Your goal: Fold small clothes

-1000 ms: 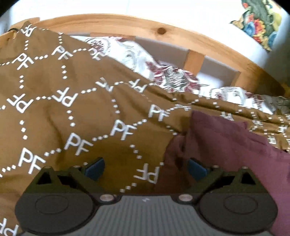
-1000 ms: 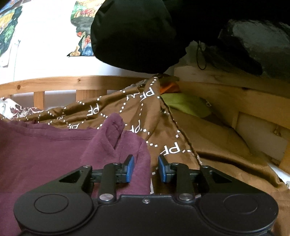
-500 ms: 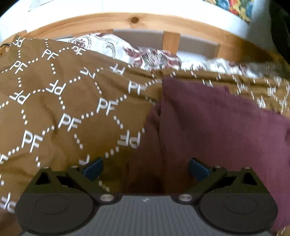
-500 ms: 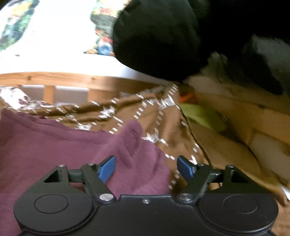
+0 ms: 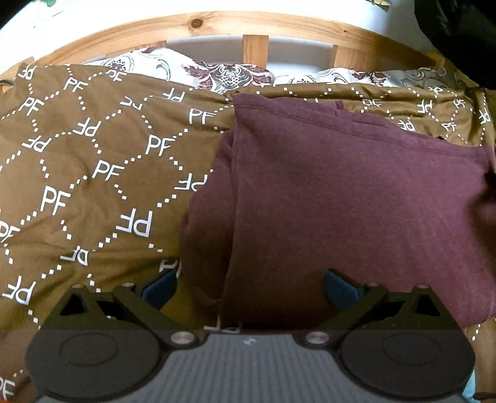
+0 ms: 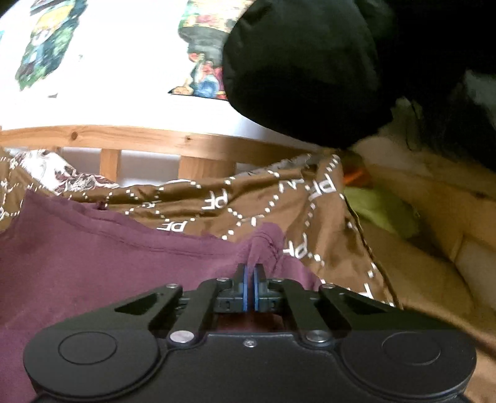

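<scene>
- Progress first, as I judge it: the maroon garment (image 5: 341, 192) lies on the brown bedspread (image 5: 93, 173), partly folded, with stacked layers showing along its left edge. More folds look to be left, and I see nothing finished or set aside.
- Left side: my left gripper (image 5: 248, 285) hangs released, its blue pads (image 5: 158, 286) spread wide on either side of the garment's near left edge, holding nothing. I reckon it is lined up to take that edge, though it has not closed.
- Right side: my right gripper (image 6: 249, 286) is clenched on a bunched corner of the garment (image 6: 93, 263), a little peak of cloth standing up just past the tips.
- Left wrist view alone gives me the whole shape: the flat top panel, the layered left edge, the patterned pillow (image 5: 229, 73) and the wooden bed rail (image 5: 254, 24) behind.
- Right wrist view alone confirms the pinch itself, and shows what lies off to the right: a dark bulky shape (image 6: 310, 68) above, posters (image 6: 204, 62) on the wall, and something lime green (image 6: 378, 210) tucked beside the bed. From the left view the pinched corner is only a dark blur at the frame's edge.
</scene>
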